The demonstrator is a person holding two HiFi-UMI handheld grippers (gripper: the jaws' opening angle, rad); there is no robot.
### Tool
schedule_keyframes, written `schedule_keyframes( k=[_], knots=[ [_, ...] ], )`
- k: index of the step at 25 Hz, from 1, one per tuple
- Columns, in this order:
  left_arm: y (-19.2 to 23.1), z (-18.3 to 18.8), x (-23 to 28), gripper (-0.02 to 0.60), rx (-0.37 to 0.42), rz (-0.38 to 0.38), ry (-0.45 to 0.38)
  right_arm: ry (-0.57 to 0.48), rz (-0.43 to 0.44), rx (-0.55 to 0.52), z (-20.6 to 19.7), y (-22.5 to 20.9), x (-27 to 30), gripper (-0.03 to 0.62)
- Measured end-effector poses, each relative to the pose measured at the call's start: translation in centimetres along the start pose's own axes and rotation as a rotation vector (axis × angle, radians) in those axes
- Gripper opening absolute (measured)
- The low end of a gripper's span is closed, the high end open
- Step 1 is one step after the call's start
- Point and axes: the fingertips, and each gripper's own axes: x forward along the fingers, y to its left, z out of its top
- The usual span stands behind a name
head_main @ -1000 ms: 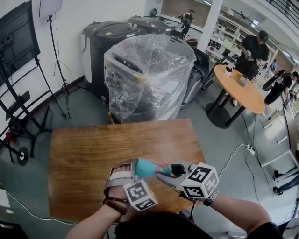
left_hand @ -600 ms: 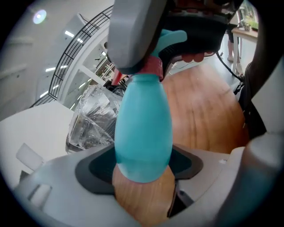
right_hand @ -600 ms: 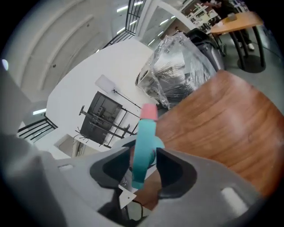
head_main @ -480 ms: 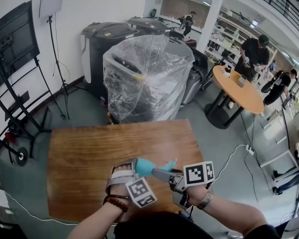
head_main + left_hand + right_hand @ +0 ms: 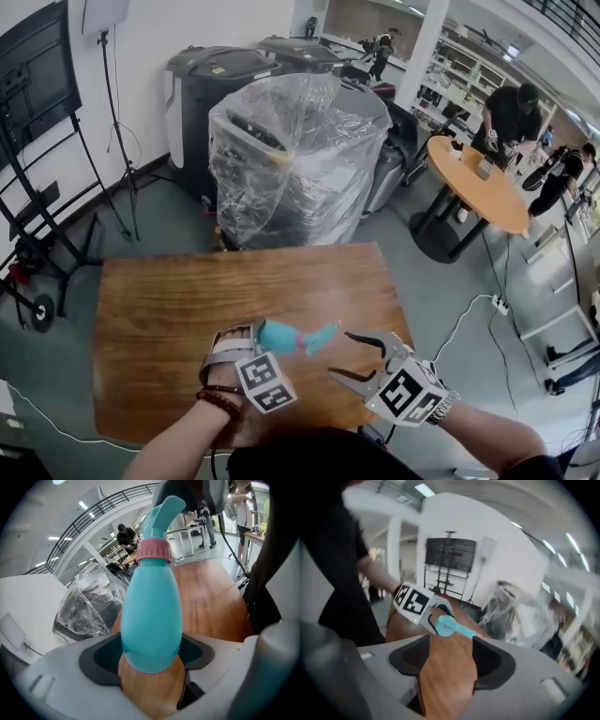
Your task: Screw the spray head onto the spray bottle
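Observation:
A teal spray bottle [image 5: 279,337] lies sideways above the wooden table [image 5: 169,300], and my left gripper [image 5: 255,335] is shut on its body. Its teal spray head [image 5: 320,337] sits on the neck, pointing right. In the left gripper view the bottle [image 5: 152,616] stands between the jaws of the left gripper [image 5: 151,660], with a pink collar [image 5: 153,551] under the spray head [image 5: 165,509]. My right gripper [image 5: 339,354] hangs just right of the spray head, apart from it, jaws opening with nothing between them. The right gripper view shows the right gripper [image 5: 450,660] empty and the bottle [image 5: 451,626] ahead.
Beyond the table's far edge stands a plastic-wrapped machine [image 5: 291,150] with dark bins [image 5: 211,84] behind it. At the far right, people stand by a round orange table [image 5: 483,183]. A black stand [image 5: 33,187] is at the left, and a white cable [image 5: 473,314] runs over the floor.
My right gripper has let go of the spray head, opened its jaws and drawn back down and to the right. The left gripper with the bottle has shifted slightly left.

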Motion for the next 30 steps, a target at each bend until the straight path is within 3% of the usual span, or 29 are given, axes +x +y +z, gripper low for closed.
schedule_keyframes(
  k=[1, 3, 7, 11, 14, 16, 18, 20, 23, 25, 27, 30],
  knots=[
    [-0.2, -0.1, 0.0, 0.388, 0.012, -0.012, -0.001, 0.015, -0.042, -0.19, 0.6, 0.3, -0.1, 0.272],
    [-0.6, 0.0, -0.1, 0.388, 0.048, -0.039, -0.007, 0.038, -0.084, -0.465, 1.3, 1.2, 0.4, 0.269],
    [-2.2, 0.9, -0.5, 0.388, 0.148, -0.081, -0.033, 0.104, -0.093, -0.81, 0.7, 2.8, 2.2, 0.253],
    [-3.6, 1.7, -0.9, 0.388, 0.215, -0.096, -0.057, 0.159, -0.046, -0.971, -0.7, 4.3, 3.3, 0.162],
    [-3.6, 1.4, -1.0, 0.388, 0.233, -0.077, -0.053, 0.165, -0.027, -0.954, -1.2, 4.9, 3.6, 0.115],
    [-3.3, 1.2, -1.1, 0.388, 0.246, -0.043, -0.045, 0.152, 0.004, -0.812, -1.2, 4.9, 3.8, 0.114],
    [-2.9, 1.1, -1.1, 0.387, 0.238, -0.008, -0.039, 0.119, 0.056, -0.522, -1.1, 4.5, 4.1, 0.114],
    [-2.4, 1.1, -1.1, 0.387, 0.213, 0.024, -0.033, 0.07, 0.118, -0.086, -1.0, 3.3, 4.5, 0.114],
    [-1.7, 1.0, -0.9, 0.387, 0.2, 0.067, -0.007, 0.016, 0.217, 0.675, -1.2, 1.3, 4.8, 0.114],
    [-1.5, 0.8, -0.7, 0.387, 0.207, 0.086, 0.011, 0.002, 0.275, 1.045, -1.7, 0.9, 5.0, 0.114],
    [-1.6, 0.8, -0.6, 0.387, 0.214, 0.097, 0.018, -0.005, 0.31, 1.211, -2.1, 0.9, 5.1, 0.114],
    [-1.7, 0.8, -0.3, 0.388, 0.204, 0.092, 0.011, -0.01, 0.31, 1.212, -2.0, 0.8, 5.2, 0.115]
  ],
)
